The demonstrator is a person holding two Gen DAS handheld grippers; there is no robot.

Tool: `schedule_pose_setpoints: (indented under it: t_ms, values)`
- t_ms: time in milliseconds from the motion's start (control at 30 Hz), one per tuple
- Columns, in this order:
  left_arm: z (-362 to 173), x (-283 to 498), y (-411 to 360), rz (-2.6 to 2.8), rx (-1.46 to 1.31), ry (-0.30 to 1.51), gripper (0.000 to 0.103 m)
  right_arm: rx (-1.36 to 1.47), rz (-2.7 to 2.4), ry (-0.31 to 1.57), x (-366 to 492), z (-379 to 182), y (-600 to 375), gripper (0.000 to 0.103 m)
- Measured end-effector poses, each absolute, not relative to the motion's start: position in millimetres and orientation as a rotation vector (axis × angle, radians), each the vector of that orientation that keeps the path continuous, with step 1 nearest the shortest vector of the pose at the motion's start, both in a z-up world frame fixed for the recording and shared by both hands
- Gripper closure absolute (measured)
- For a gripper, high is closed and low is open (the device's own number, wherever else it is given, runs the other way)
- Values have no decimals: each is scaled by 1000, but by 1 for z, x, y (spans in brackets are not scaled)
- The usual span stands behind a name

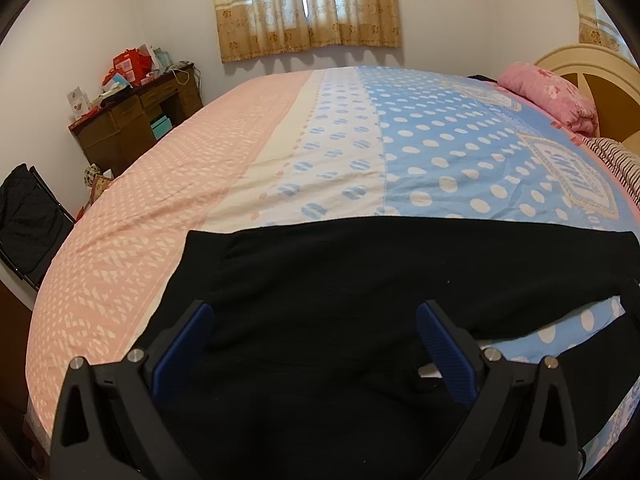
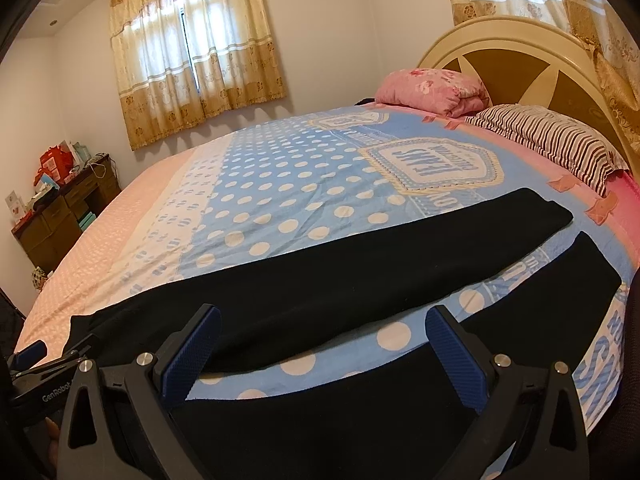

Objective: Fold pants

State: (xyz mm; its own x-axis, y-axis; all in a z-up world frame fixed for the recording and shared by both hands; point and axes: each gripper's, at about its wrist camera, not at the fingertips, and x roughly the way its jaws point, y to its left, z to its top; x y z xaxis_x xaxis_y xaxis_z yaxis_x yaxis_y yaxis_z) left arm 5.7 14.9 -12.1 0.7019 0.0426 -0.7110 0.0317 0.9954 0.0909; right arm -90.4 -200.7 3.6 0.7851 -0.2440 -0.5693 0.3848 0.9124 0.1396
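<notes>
Black pants (image 1: pixel 360 280) lie spread flat on the bed, waist end to the left, both legs running right. In the right wrist view the far leg (image 2: pixel 360 256) and the near leg (image 2: pixel 400 392) are split, with a strip of blue dotted cover between them. My left gripper (image 1: pixel 312 320) hovers open over the waist part, nothing between its blue pads. My right gripper (image 2: pixel 324 328) is open over the gap between the legs. The left gripper (image 2: pixel 36 360) shows at the lower left edge of the right wrist view.
The bed cover (image 1: pixel 320 140) is pink on the left, blue with white dots on the right. A pink pillow (image 2: pixel 432 88) and a striped pillow (image 2: pixel 552 136) lie by the headboard (image 2: pixel 520 52). A cluttered wooden desk (image 1: pixel 132 108) stands in the far left corner.
</notes>
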Motion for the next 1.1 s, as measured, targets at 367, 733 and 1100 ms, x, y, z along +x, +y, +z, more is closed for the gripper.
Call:
schedule_pose_setpoints:
  t_ms: [367, 733, 1100]
  values:
    - [-14, 9, 18, 11, 90, 809, 0, 247, -327, 593, -86, -2, -199, 1]
    - [-17, 15, 23, 15, 79, 826, 0, 239, -317, 615, -81, -8, -197, 1]
    - [-20, 17, 23, 12, 79, 833, 0, 232, -311, 623, -79, -9, -197, 1]
